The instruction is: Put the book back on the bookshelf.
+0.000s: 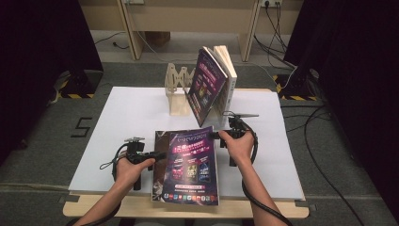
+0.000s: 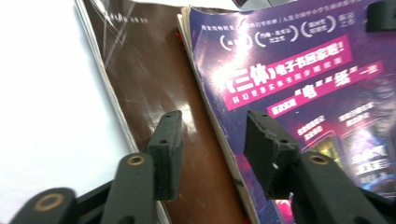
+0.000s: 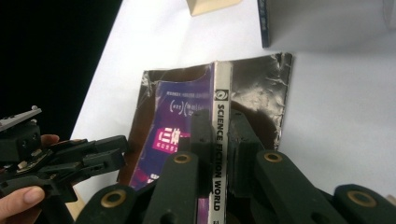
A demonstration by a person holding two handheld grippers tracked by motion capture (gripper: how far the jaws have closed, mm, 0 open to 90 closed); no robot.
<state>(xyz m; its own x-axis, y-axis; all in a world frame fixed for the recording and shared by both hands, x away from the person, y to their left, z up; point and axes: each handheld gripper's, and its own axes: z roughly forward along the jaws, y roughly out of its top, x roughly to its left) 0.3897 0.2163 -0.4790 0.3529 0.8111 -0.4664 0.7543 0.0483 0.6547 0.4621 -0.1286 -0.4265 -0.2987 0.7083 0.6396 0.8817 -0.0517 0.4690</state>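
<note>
1. The magazine (image 1: 187,165), purple and glossy with pink banners and a white spine reading "SCIENCE FICTION WORLD", is lifted at the surface's (image 1: 117,113) near edge, above a dark brown one (image 2: 154,88) lying flat.
2. The right gripper (image 3: 220,140) clamps its jaws on the spine; the left gripper (image 2: 210,140) has its jaws parted astride the page edge, not pressing.
3. The small cover print is too blurred to read; the brown magazine is mostly covered.
4. At the far edge, one wooden rack (image 1: 179,89) holds two upright magazines (image 1: 214,84).
</note>
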